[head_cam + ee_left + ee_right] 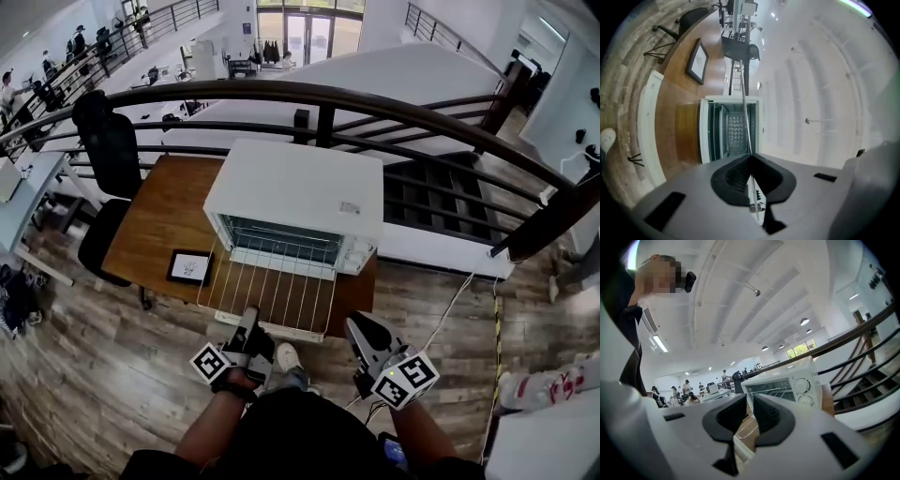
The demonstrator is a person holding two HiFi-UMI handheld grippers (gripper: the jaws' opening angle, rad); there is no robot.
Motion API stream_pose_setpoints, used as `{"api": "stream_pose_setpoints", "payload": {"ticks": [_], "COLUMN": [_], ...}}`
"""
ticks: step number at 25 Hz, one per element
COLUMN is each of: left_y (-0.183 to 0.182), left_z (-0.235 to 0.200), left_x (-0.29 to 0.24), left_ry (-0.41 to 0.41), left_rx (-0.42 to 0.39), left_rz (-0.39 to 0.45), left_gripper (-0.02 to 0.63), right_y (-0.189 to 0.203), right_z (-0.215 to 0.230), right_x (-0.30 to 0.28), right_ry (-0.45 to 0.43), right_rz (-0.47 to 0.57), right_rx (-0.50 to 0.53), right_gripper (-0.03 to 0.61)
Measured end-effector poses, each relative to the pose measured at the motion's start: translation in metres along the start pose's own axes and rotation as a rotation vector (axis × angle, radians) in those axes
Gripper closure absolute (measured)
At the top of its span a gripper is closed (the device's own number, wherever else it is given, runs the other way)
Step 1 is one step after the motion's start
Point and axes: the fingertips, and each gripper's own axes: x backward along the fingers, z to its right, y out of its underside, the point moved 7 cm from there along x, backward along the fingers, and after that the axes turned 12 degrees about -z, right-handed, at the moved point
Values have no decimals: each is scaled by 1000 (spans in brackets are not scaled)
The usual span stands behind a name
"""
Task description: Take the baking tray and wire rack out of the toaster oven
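Rack (272,292) looks broad in head view; left gripper (750,159) pinches it edge-on.

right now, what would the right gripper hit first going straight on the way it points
Probably the front of the toaster oven: the right gripper, jaws apart, aims at it. Depth is unclear; the wire rack might come first.

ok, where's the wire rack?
Head view, centre: silver wire rack juts from the white toaster oven over the wooden table, front edge in the left tool.

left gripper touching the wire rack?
Touching. The left gripper view shows the left gripper with its jaws shut on a wire of the wire rack.
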Motion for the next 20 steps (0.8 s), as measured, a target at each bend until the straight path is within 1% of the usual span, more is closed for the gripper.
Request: {"api": "stream_pose_setpoints", "payload": {"ticks": [4,6,9,12,16,18,20], "left_y": [7,9,9,7,-6,-21,-40], "left_z": [6,10,15,19,27,32,34], "left_x": [26,43,63,80,86,86,89], "left_ry": [-5,-11,-42,-71,-55,-42,-28], "left_rx": [-13,-31,-55,-78,-104,-111,-109], "left_rz": [-12,-22,-27,-36,-65,-86,-113], "left_gripper": [601,601,601,601,601,601,601], "right_y": [11,17,25,31,26,19,16], "right_z": [-18,-28,-39,-54,-75,-84,-95], "right_x": [5,2,-4,-9,-16,-29,-48], "right_ry": [-12,-27,-56,-78,-79,-79,-70], "right_rz": [6,1,-17,-39,-48,-48,-45], "right_rx": [-9,-20,-38,-28,22,50,56], "right_gripper": [537,537,538,538,538,538,538]}}
